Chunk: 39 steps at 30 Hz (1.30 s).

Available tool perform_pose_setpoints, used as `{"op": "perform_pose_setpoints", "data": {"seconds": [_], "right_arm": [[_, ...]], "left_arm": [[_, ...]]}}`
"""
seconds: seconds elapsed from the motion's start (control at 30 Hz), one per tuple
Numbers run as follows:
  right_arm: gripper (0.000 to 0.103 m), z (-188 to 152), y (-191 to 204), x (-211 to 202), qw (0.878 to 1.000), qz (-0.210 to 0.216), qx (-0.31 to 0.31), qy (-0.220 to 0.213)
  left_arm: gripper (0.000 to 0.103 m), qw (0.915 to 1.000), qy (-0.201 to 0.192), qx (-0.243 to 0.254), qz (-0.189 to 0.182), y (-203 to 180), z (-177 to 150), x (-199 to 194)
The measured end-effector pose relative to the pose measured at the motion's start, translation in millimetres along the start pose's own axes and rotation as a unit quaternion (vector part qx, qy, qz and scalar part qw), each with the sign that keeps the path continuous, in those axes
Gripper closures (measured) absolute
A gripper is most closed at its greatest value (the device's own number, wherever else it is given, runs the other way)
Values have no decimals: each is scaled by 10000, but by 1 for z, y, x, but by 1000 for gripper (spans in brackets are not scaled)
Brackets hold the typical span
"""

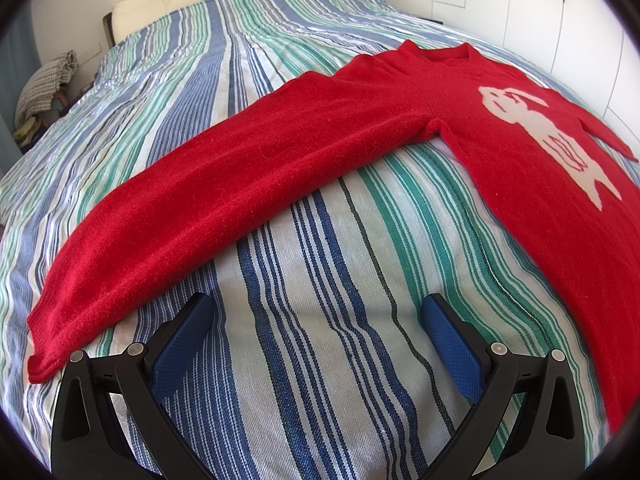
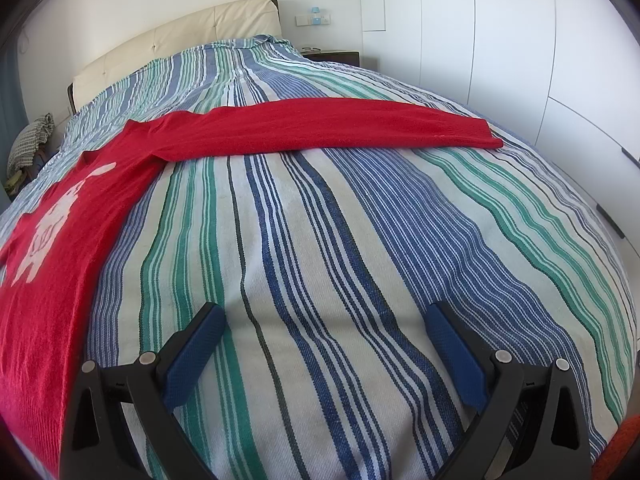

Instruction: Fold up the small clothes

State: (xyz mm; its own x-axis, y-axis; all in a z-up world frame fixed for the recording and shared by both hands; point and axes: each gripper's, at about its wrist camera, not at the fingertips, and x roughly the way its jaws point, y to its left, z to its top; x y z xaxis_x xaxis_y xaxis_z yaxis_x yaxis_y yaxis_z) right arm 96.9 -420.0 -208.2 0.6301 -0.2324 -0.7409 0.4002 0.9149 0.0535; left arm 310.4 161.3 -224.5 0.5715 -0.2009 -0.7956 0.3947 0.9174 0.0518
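A small red sweater [image 1: 460, 104] with a white animal print [image 1: 540, 128] lies flat on the striped bedspread [image 1: 320, 280], both sleeves spread out sideways. One sleeve [image 1: 192, 216] runs toward the lower left in the left wrist view, its cuff [image 1: 40, 344] just left of my left gripper [image 1: 316, 308]. That gripper is open, hovering over bare bedspread close below the sleeve. In the right wrist view the sweater body [image 2: 60, 240] fills the left and the other sleeve [image 2: 320, 128] stretches right, ending at its cuff [image 2: 480, 136]. My right gripper [image 2: 326, 316] is open over bare bedspread [image 2: 320, 240], well short of that sleeve.
A cream padded headboard [image 2: 180, 36] stands at the far end of the bed. White wardrobe doors [image 2: 500, 40] line the right wall. A dark nightstand [image 2: 336, 56] sits beside the bed's far right corner. A checked cloth bundle [image 1: 44, 80] lies off the bed's left side.
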Motion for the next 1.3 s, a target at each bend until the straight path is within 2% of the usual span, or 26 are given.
{"op": "perform_pose_setpoints", "data": {"seconds": [0.67,1.3], "right_arm": [[2,-1,0,-2,10000,24,4,12],[0,5,7,11,9994,-276,-83,202]], "left_arm": [[0,10000,1,0,1,0,0,0],[0,10000,2,0,1,0,0,0]]}}
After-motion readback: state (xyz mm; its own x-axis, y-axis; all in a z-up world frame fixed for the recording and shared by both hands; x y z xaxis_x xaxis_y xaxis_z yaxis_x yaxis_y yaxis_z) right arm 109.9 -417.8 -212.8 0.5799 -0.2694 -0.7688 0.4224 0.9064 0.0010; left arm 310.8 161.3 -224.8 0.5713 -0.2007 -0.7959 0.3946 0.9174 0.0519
